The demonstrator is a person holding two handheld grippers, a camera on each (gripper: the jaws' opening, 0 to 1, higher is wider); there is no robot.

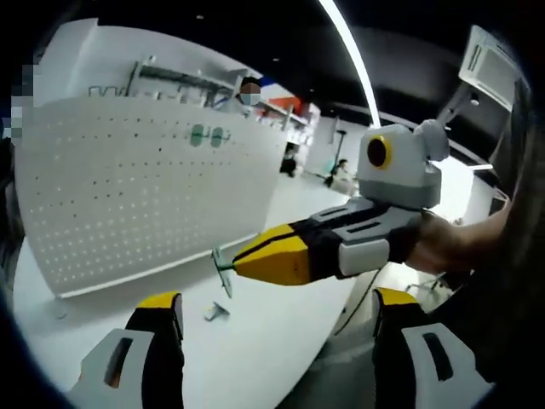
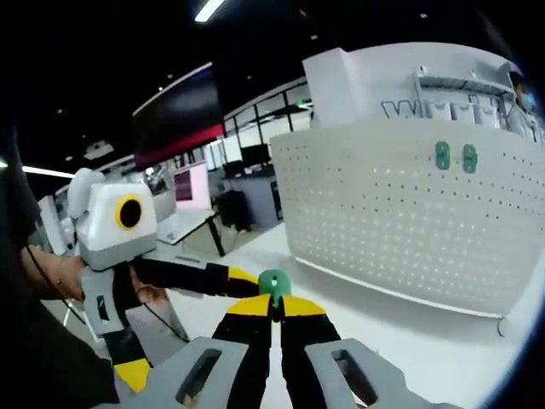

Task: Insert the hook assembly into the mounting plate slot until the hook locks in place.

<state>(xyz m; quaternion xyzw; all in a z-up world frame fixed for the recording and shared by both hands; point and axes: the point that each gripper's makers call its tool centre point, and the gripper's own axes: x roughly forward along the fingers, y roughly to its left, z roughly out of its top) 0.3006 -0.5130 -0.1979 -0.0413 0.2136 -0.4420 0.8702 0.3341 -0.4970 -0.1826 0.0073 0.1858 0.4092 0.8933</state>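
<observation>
A white pegboard mounting plate (image 1: 145, 196) stands upright on the white table (image 1: 255, 358), with two green hooks (image 1: 207, 135) near its top. My right gripper (image 1: 243, 260) reaches in from the right, shut on a green hook assembly (image 1: 223, 271) held a little short of the plate's lower right corner. In the right gripper view the green hook (image 2: 274, 284) sticks up between my shut right gripper (image 2: 274, 303), facing the plate (image 2: 409, 213). My left gripper (image 1: 279, 300) stands open with nothing in it, below the right one.
A small loose part (image 1: 215, 313) lies on the table in front of the plate. A hand (image 1: 451, 243) holds the right gripper. The table edge runs off to the right. Desks and monitors (image 2: 192, 187) stand in the background.
</observation>
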